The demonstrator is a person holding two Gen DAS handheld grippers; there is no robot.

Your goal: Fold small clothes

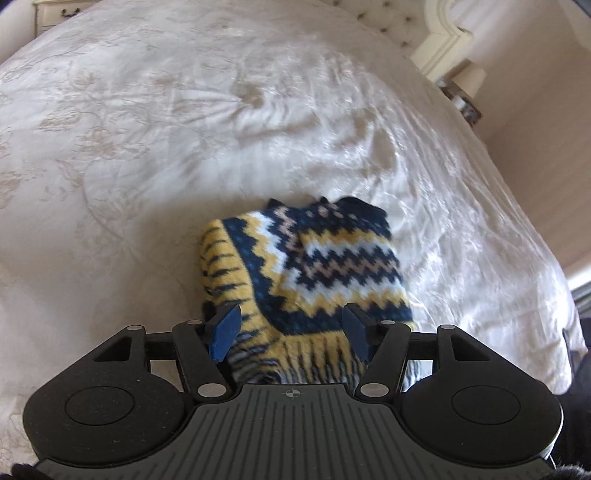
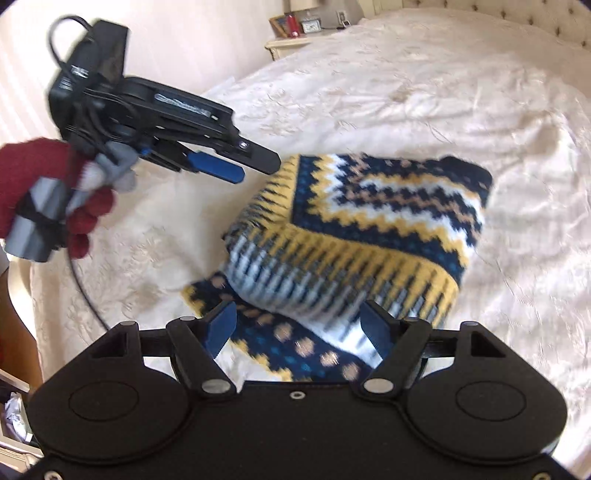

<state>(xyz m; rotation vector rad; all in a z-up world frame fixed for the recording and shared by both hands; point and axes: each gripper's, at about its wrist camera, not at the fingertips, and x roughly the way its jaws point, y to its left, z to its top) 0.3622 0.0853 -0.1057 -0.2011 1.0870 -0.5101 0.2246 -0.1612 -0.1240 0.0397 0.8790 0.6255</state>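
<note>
Right gripper (image 2: 297,326), nearest the lens in the right wrist view: blue pads spread wide, nothing pinched. Between and under them lies the near edge of the patterned knit sweater (image 2: 354,236), but the pads do not press on it.

Left gripper (image 1: 291,328), own view: fingers likewise apart, the sweater's ribbed yellow-and-navy hem (image 1: 314,354) showing in the gap, no grip. Seen from the right wrist camera, the left gripper (image 2: 240,166) hangs above the bedspread just beside the sweater's left side, held by a hand in a red glove (image 2: 48,192); a black cable trails from it.

Sweater: small, navy, yellow and white zigzag knit, lying on the cream embroidered bedspread (image 1: 184,129). It is doubled over, with a ribbed band on top and a dotted navy layer poking out beneath at the near side.

Judgement: a fold has just been laid and let go; this is the pause between folds. The next move probably calls for a fresh pinch on an edge or corner, taking all layers together, since thick knit tends to spring back.

Far: a nightstand (image 2: 291,42) with small items and a tufted headboard (image 2: 517,14).
</note>
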